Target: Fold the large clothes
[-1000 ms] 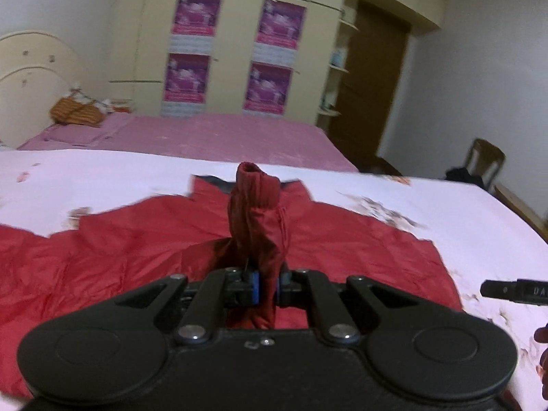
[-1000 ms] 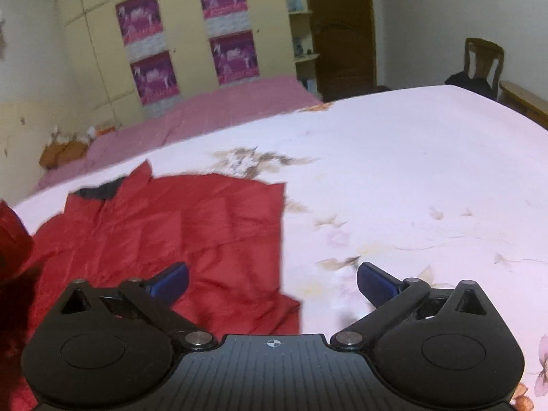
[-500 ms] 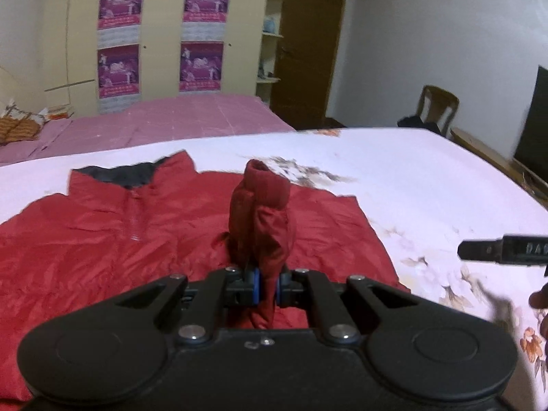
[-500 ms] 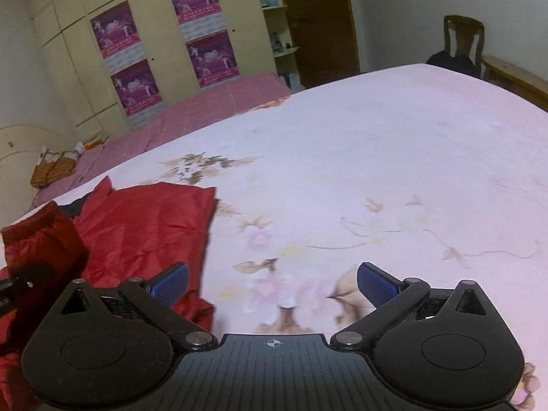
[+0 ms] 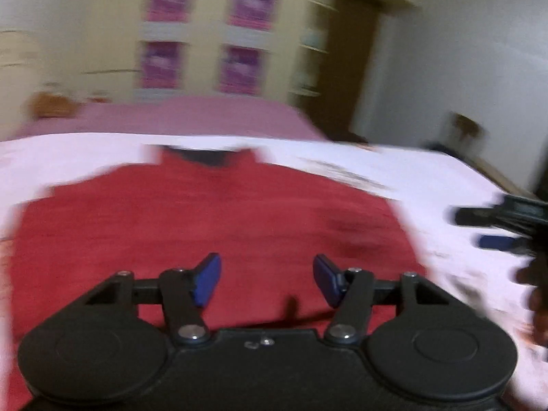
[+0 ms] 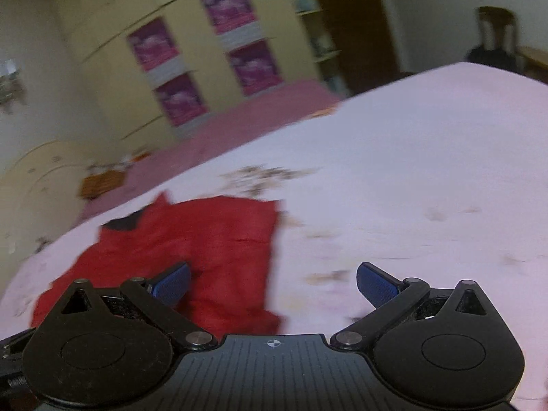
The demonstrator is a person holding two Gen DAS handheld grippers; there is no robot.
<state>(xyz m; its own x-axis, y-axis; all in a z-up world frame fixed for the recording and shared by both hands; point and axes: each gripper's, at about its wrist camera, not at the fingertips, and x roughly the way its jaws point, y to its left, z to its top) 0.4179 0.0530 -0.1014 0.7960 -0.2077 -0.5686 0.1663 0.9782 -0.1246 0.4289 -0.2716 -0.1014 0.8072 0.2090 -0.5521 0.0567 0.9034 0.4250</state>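
Observation:
A large red jacket [image 5: 212, 219] with a dark collar lining lies flat on the white flowered bedspread [image 5: 428, 178]. My left gripper [image 5: 267, 279] hovers over the jacket's near part; its jaws are opening and nothing is between them. In the right wrist view the jacket [image 6: 212, 239] lies at the lower left, folded to a straight right edge. My right gripper [image 6: 272, 282] stands open above that edge, with no cloth between its fingers. The right gripper's tip [image 5: 500, 229] also shows at the right edge of the left wrist view. Both views are blurred.
A second bed with a pink cover [image 5: 171, 116] lies beyond, with a wicker basket [image 6: 102, 181] on it. Cream wardrobes with purple posters [image 6: 229, 3] line the far wall. A dark door [image 5: 349, 68] and a wooden chair [image 6: 495, 30] stand to the right.
The left gripper let go of the red sleeve that it held upright; the sleeve now lies flat on the jacket. The right gripper swung back toward the jacket's edge.

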